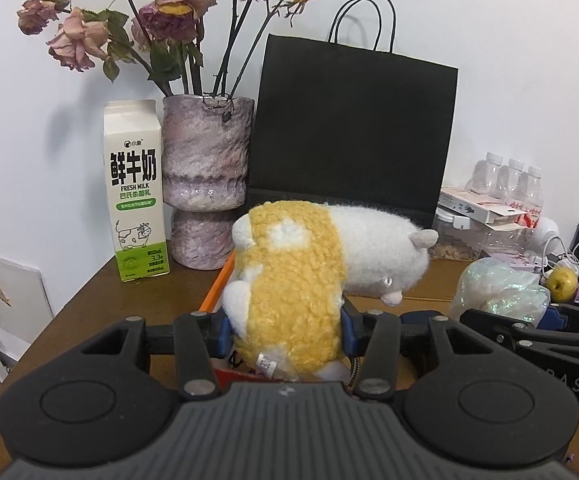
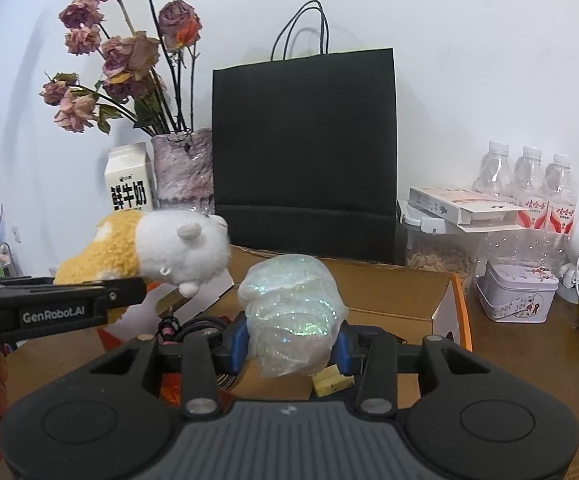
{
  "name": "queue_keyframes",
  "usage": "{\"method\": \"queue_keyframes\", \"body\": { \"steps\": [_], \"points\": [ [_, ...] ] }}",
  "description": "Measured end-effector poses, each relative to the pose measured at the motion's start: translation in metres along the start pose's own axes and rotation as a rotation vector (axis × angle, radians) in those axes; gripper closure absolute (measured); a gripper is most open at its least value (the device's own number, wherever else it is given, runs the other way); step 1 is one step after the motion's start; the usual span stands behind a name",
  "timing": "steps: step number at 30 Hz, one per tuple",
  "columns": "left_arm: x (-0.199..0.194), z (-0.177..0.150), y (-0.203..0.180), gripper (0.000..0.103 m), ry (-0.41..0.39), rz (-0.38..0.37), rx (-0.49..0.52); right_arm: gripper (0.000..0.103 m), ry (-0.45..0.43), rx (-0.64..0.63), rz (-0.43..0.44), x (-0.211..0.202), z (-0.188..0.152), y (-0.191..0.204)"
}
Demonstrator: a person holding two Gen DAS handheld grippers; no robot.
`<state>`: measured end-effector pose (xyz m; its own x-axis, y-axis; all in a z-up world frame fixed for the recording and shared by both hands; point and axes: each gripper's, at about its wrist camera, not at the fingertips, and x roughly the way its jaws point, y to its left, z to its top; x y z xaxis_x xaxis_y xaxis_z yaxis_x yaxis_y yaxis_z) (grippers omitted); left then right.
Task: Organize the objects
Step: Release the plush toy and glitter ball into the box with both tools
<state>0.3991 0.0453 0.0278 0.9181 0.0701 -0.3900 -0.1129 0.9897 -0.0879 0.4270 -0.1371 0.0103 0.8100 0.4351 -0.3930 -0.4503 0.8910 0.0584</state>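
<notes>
Left gripper (image 1: 285, 334) is clamped on the plush toy (image 1: 301, 272), blue pads squeezing its yellow rear from both sides. The toy's long axis runs away from the fingers and up-right, white head and grey ear at the far end, sewn-in tag hanging at the near end (print too small to read). Right gripper (image 2: 291, 344) is closed narrow on a crinkly iridescent plastic bundle (image 2: 289, 308), pads pressing either side; contents can't be made out. Both loads hang above the open cardboard box (image 2: 441, 312) with the orange edge, the toy over its left side, the bundle nearer the middle. Judgement: if the box is the destination, the right hand is nearer and its load would go almost straight down; the toy's head overhangs toward the bundle, so the two could bump if lowered together. A yellow sponge-like piece (image 2: 331, 384) and dark cables (image 2: 193, 326) lie in the box below. Readable text: milk carton (image 1: 135, 200) says "鲜牛奶 FRESH MILK", "3.3" near the base; left gripper body in the right view reads "GenRobot.AI"; water bottles (image 2: 529, 184) carry red labels, characters unclear. Black paper bag (image 1: 349, 128) has no print visible.
</notes>
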Motion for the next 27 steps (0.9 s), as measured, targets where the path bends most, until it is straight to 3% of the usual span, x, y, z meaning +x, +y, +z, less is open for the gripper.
{"method": "queue_keyframes", "body": {
  "steps": [27],
  "points": [
    [0.065,0.006,0.0,0.054,0.046,-0.039,0.034,0.063,0.053,-0.012,-0.043,0.05,-0.003,-0.014]
  ]
}}
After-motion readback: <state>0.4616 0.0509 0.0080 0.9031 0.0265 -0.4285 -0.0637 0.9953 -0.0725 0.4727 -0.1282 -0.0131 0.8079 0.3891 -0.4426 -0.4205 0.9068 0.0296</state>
